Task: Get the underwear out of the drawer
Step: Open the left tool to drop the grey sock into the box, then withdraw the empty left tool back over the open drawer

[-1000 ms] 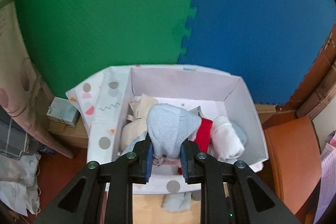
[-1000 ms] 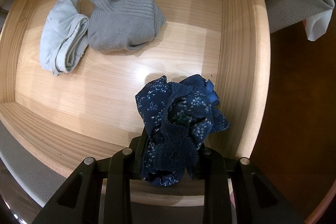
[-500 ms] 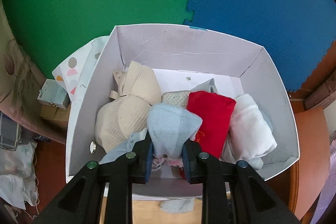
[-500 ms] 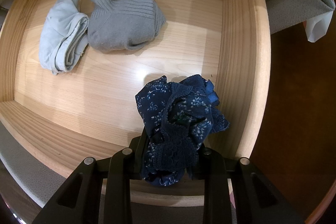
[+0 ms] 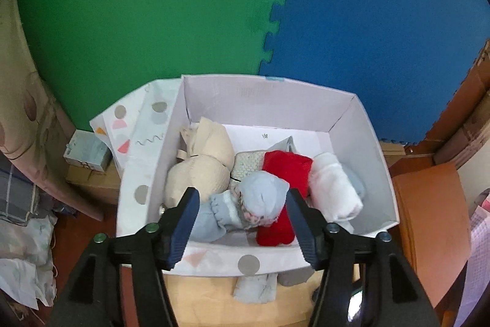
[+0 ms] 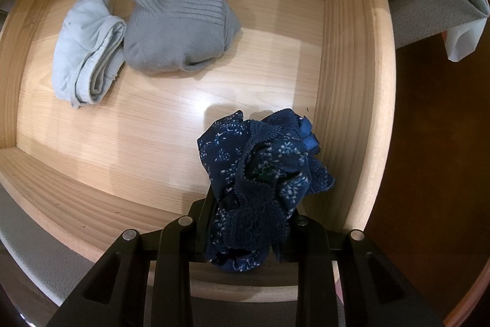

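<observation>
In the right wrist view my right gripper (image 6: pixel 249 222) is shut on a navy floral lace underwear (image 6: pixel 263 170), held over the wooden drawer (image 6: pixel 352 75). A pale blue folded garment (image 6: pixel 87 63) and a grey ribbed one (image 6: pixel 180 29) lie on the drawer floor at the back left. In the left wrist view my left gripper (image 5: pixel 242 204) hangs over a white box (image 5: pixel 260 100); its jaws are opening and stand clear of the light blue underwear (image 5: pixel 260 198), which lies in the box between them, on top of the other clothes.
The box also holds a beige bra (image 5: pixel 202 164), a red garment (image 5: pixel 284 170) and a white roll (image 5: pixel 333 189). A dotted lid (image 5: pixel 144 127) leans at its left. Green (image 5: pixel 147 8) and blue (image 5: pixel 382 20) floor mats lie beyond. A small carton (image 5: pixel 87 150) stands left.
My left gripper let go of the light blue underwear, which now lies in the white box, and drew back from the box. The right gripper and its navy underwear have not moved.
</observation>
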A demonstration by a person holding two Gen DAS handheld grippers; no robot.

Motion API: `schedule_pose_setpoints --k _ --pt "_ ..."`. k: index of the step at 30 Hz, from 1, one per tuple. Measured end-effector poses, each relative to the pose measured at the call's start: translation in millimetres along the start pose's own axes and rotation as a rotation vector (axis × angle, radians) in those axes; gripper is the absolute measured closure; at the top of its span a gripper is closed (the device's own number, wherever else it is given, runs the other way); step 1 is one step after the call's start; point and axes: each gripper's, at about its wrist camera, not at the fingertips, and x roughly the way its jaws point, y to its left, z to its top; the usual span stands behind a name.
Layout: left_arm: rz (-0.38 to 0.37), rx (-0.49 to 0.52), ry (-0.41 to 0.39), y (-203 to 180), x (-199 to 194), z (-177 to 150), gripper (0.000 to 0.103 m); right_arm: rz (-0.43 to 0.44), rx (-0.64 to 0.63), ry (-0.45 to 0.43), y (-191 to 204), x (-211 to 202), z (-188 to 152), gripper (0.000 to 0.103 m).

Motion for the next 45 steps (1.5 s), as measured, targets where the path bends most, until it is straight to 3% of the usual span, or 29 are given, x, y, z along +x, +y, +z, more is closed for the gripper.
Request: schedule_pose_setpoints --k 6,11,27,34,45 --pt "0.009 0.024 -0.037 13.0 -37.6 -21.6 0.042 -0.006 -0.003 0.004 0.7 2.5 0.8 0.079" --pt "0.053 0.032 -0.008 27.6 -40.4 -61.0 0.042 -0.013 -0.003 0.007 3.3 5.3 1.3 0.079" --pt "0.128 -0.024 0.167 48.1 53.8 -213.7 0.042 -0.007 0.0 0.004 7.7 9.6 0.7 0.078" --pt "0.176 -0.003 0.211 45.0 79.8 -239.0 0.042 -0.008 -0.006 0.006 8.1 10.6 1.7 0.077" --pt "0.226 0.019 0.199 42.0 81.1 -241.0 0.042 0.007 -0.011 -0.023 8.6 4.7 1.5 0.077"
